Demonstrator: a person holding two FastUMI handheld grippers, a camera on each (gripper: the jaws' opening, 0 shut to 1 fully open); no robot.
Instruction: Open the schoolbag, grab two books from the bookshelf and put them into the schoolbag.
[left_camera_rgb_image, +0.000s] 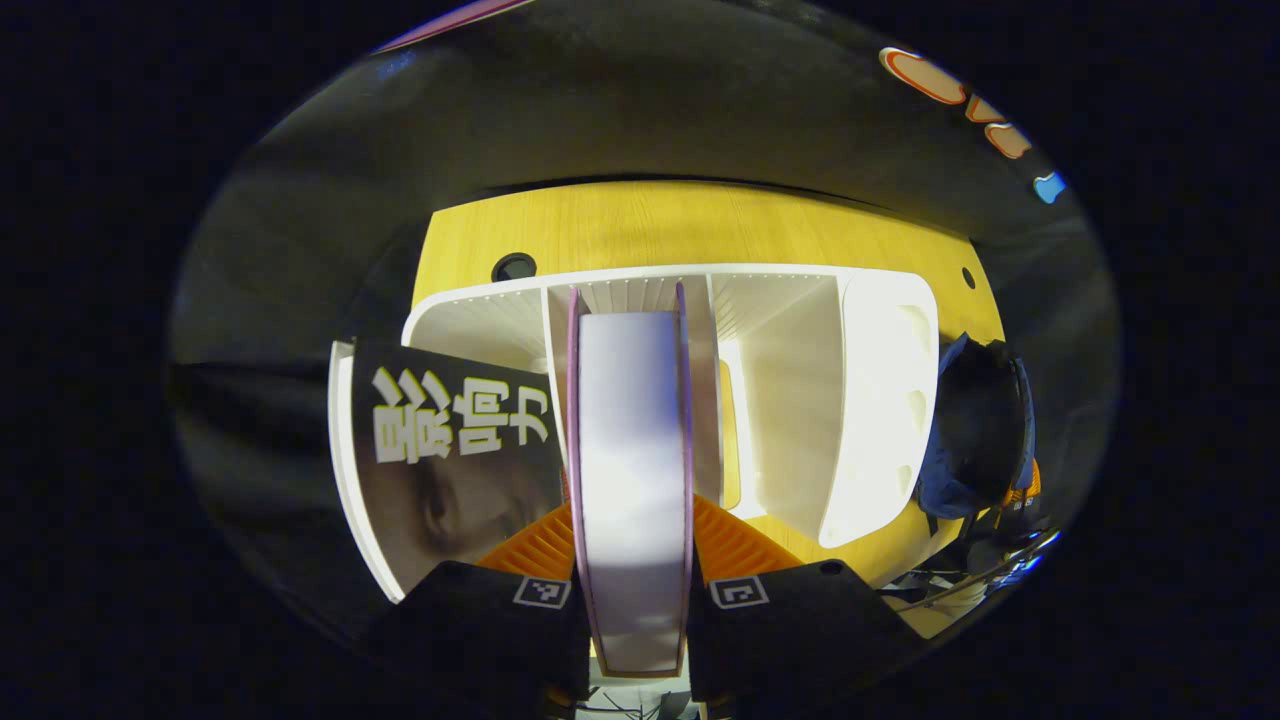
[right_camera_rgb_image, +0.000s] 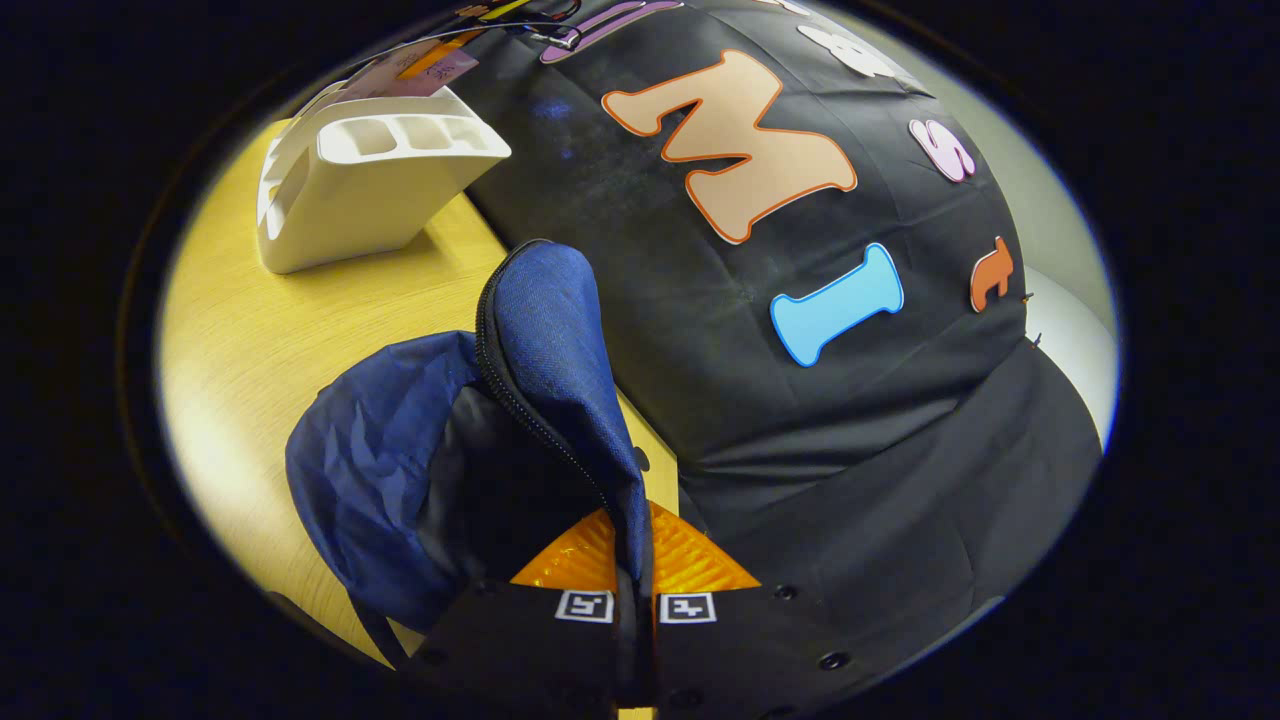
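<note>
The left hand-held gripper is clenched on a purple-edged book, one finger pressing each cover, page edges facing the camera. Beyond it stands the white bookshelf on the yellow worktop; a dark book leaning in its left compartment bears large pale characters, "影响力". The right hand-held gripper pinches the zippered flap of the blue schoolbag, holding it upright and open, well apart from the shelf.
</note>
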